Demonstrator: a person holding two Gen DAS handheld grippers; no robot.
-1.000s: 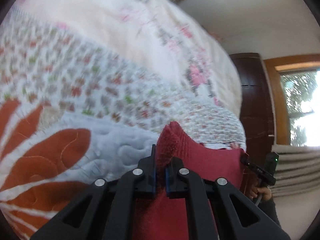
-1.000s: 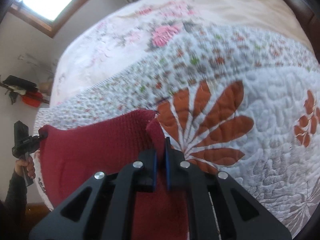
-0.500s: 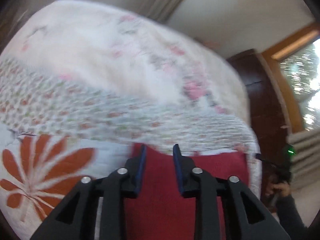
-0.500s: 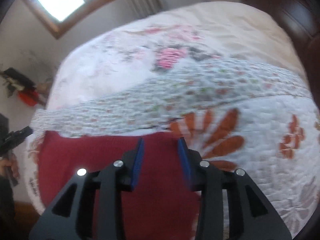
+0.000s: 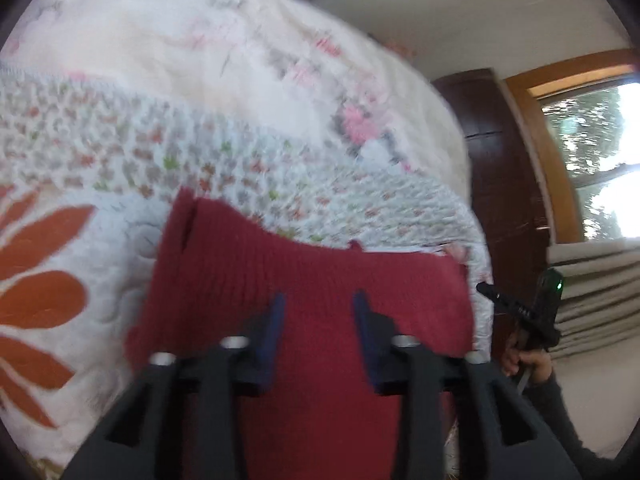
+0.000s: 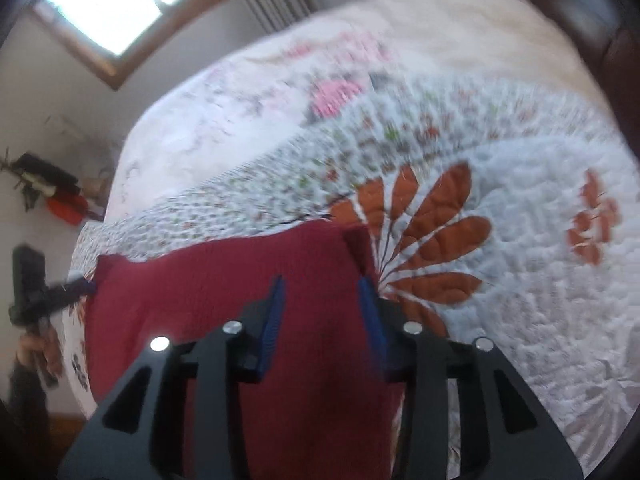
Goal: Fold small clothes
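Dark-red ribbed knit garment (image 5: 304, 280) lies flat on stitched floral quilt (image 5: 100, 168), long axis left-right. Left gripper (image 5: 318, 308) and right gripper (image 6: 320, 292) spread wide, empty.

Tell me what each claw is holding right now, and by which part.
Nothing. Both the left claw and right claw are open above the red knit garment lying on the quilt.

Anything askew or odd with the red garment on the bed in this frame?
Mostly fine: the red garment lies flat on the quilt. One far corner is turned up, showing a slit. Both views are blurred. The left hand-held gripper and right hand-held gripper are open.
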